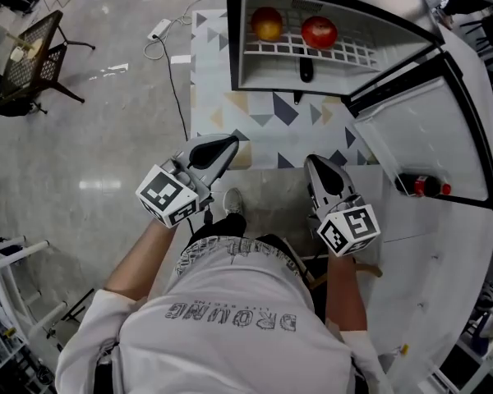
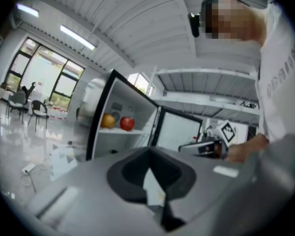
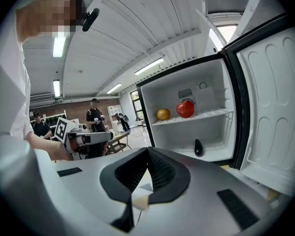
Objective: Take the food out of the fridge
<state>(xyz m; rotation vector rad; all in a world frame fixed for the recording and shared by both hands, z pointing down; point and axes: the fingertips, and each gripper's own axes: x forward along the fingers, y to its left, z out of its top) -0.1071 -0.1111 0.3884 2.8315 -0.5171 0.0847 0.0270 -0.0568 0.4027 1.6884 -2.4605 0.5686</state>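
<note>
The fridge (image 1: 240, 48) stands open ahead of me. On its white wire shelf (image 1: 345, 54) lie an orange fruit (image 1: 267, 23) and a red apple (image 1: 319, 32); a small dark item (image 1: 306, 70) rests on the floor below. Both fruits also show in the left gripper view, orange (image 2: 107, 120) and apple (image 2: 127, 124), and in the right gripper view, orange (image 3: 163, 114), apple (image 3: 185, 109), dark item (image 3: 198, 147). My left gripper (image 1: 228, 145) and right gripper (image 1: 315, 163) are held side by side short of the fridge, both shut and empty.
The fridge door (image 1: 444, 138) swings open to the right, with a red-capped dark bottle (image 1: 423, 185) in its rack. A patterned mat (image 1: 255, 130) lies before the fridge. A black chair (image 1: 33, 52) and a power strip with cable (image 1: 158, 29) are at left. People (image 3: 94, 114) stand far behind.
</note>
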